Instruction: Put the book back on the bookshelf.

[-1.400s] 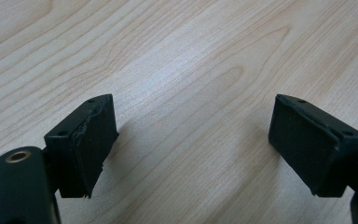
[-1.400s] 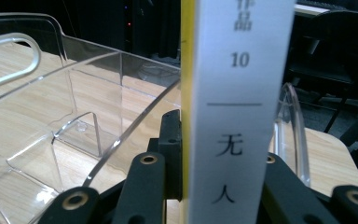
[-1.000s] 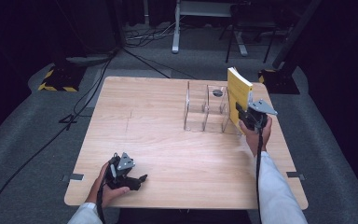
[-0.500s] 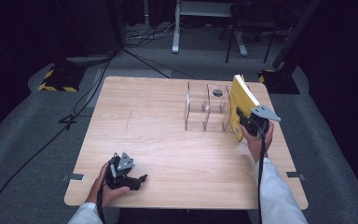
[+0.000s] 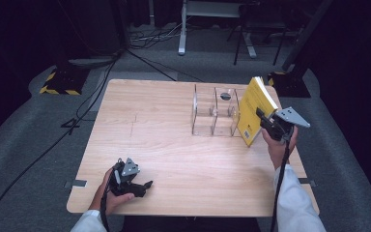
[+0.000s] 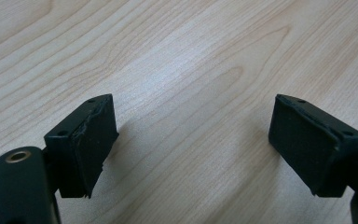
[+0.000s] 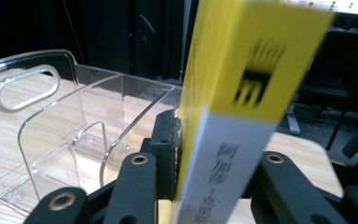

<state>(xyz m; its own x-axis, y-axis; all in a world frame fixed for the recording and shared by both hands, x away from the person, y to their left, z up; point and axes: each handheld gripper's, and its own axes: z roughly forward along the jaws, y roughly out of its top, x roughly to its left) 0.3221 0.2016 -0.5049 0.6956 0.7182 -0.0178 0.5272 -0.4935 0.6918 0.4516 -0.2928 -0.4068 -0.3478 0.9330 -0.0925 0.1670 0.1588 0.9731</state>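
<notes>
While the high view looks down on the wooden table (image 5: pixel 174 121), the right gripper (image 5: pixel 266 123) is raised at the table's right side with a yellow book (image 5: pixel 254 107) clamped between its jaws. That book stands nearly upright, leaning a little, just beside the right end of a clear acrylic rack (image 5: pixel 213 112) with upright dividers — whether book and rack touch cannot be told from here. A small dark round thing (image 5: pixel 225 96) shows at the rack's far part. Near the front left corner the left gripper (image 5: pixel 140 185) rests low on the tabletop in the person's left hand (image 5: pixel 110 193), well apart from the book and rack.

From the left gripper view, two black pads (image 6: pixel 87 142) stand wide apart with bare wood between them — open, holding nothing.

Seen in the right gripper view, the book's spine (image 7: pixel 242 121) rises straight up between the jaws, yellow above and white with dark printed characters below. One pad (image 7: pixel 167 156) presses flat against its left cover; these jaws have just been opening a little, yet the book sits gripped between them. To the left, the clear rack (image 7: pixel 51 130) stands on the table, its curved dividers and an oval handle cutout plain to see.
</notes>
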